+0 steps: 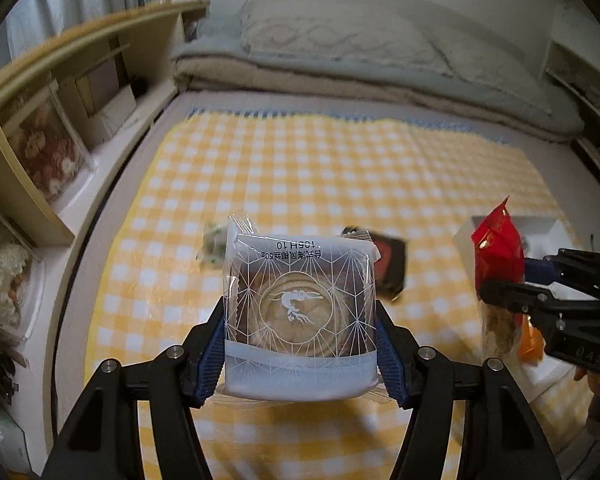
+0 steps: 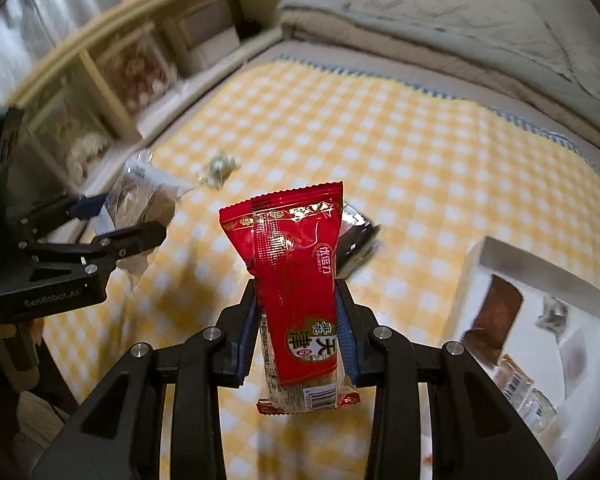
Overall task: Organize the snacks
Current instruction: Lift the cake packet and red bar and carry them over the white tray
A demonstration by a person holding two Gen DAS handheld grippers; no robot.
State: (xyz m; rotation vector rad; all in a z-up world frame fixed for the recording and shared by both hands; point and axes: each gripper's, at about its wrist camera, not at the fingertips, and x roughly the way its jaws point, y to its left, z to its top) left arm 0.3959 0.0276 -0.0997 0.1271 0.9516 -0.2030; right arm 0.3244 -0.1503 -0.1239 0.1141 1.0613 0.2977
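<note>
Red packet [image 2: 296,300] is standing lengthwise between the pinching right gripper [image 2: 298,340], nearer the white box [image 2: 540,276] at its right, while the left gripper [image 1: 300,344] is pinching the round pastry pack [image 1: 300,312].

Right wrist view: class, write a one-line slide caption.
Right gripper shut on a red foil snack packet, held above the yellow checked cloth beside a white cardboard box.

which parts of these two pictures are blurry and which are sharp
Left wrist view: the pastry pack in the left hand-held gripper is sharp; the dark packet and checked cloth behind it smear.
Right wrist view: the red packet in the right hand-held gripper is crisp; the shelf and white box blur, edges bowed.
</note>
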